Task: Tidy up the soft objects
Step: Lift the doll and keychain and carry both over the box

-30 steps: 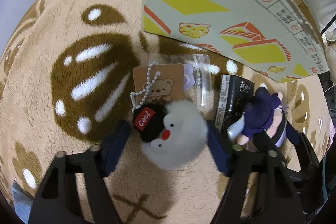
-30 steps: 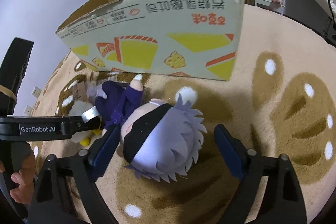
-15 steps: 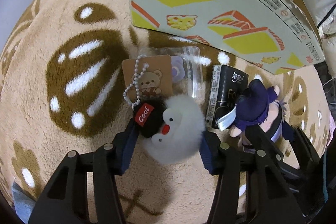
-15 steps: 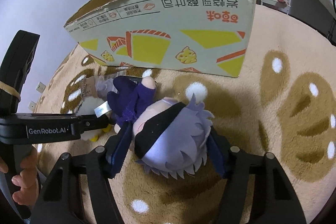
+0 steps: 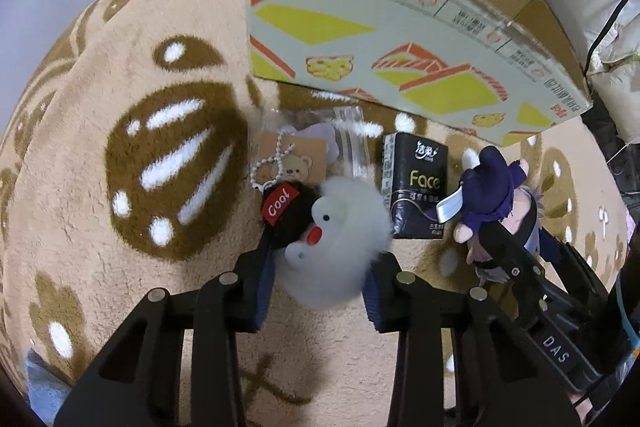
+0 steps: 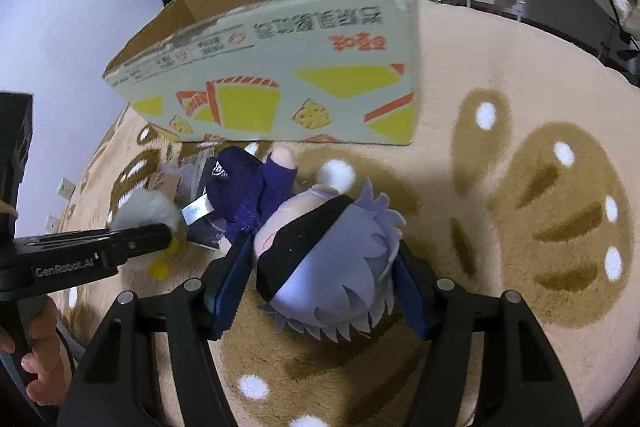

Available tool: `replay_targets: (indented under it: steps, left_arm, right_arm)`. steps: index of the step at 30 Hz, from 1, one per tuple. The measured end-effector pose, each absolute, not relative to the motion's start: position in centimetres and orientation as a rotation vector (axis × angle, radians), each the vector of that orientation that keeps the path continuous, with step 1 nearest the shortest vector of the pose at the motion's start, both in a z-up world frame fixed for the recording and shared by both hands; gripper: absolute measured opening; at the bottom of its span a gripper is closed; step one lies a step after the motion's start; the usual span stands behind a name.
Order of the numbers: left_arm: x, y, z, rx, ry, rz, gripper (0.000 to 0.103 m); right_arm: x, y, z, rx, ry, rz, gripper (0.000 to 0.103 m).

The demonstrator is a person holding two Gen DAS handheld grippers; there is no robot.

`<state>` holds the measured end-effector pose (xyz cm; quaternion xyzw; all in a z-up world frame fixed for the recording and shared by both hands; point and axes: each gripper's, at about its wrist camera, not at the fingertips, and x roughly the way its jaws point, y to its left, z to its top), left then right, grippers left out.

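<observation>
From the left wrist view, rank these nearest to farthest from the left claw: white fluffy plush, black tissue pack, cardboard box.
1. White fluffy plush: squeezed between the left claw's fingers.
2. Black tissue pack: on the rug just right of the plush, ahead of the right finger.
3. Cardboard box: standing at the back, beyond everything else.

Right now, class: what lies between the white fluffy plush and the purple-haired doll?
In the left wrist view, a black tissue pack lies on the rug between the white fluffy plush and the purple-haired doll.
</observation>
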<state>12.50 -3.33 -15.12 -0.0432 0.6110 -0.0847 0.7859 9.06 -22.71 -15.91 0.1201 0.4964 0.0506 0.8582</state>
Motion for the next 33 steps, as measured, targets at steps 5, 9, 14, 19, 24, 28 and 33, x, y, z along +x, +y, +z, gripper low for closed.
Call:
replay_targets:
  steps: [5, 9, 14, 19, 24, 28, 33]
  left_arm:
    - [11.9, -2.8, -13.8, -0.096, 1.268, -0.183, 0.035]
    - [11.1, -2.9, -12.3, -0.091, 1.203, -0.191, 0.035]
    - [11.1, -1.8, -10.2, -0.093, 1.119, -0.209, 0.035]
    - [9.9, -1.8, -7.7, -0.062, 0.971, -0.19, 0.035]
    - [9.1, -1.8, -5.7, -0.039, 0.85, -0.185, 0.036]
    - [8.4, -1.8, -4.1, -0.023, 0.764, -0.169, 0.036]
    - [8.2, -1.9, -2.7, 0.014, 0.668, -0.136, 0.036]
  right_arm:
    - [8.5, -23.7, -15.1, 0.272, 1.013, 0.09, 0.069]
    - [8.0, -24.1, -14.5, 0.278, 0.988, 0.083, 0.069]
    - [7.7, -24.5, -13.6, 0.288, 0.958, 0.081, 0.069]
    - [7.3, -24.5, -12.4, 0.287, 0.917, 0.078, 0.069]
    - [6.8, -24.7, -11.0, 0.296, 0.86, 0.073, 0.069]
    - [6.2, -25.1, -9.7, 0.31, 0.809, 0.07, 0.069]
    - [5.5, -25.9, -7.9, 0.359, 0.725, 0.076, 0.069]
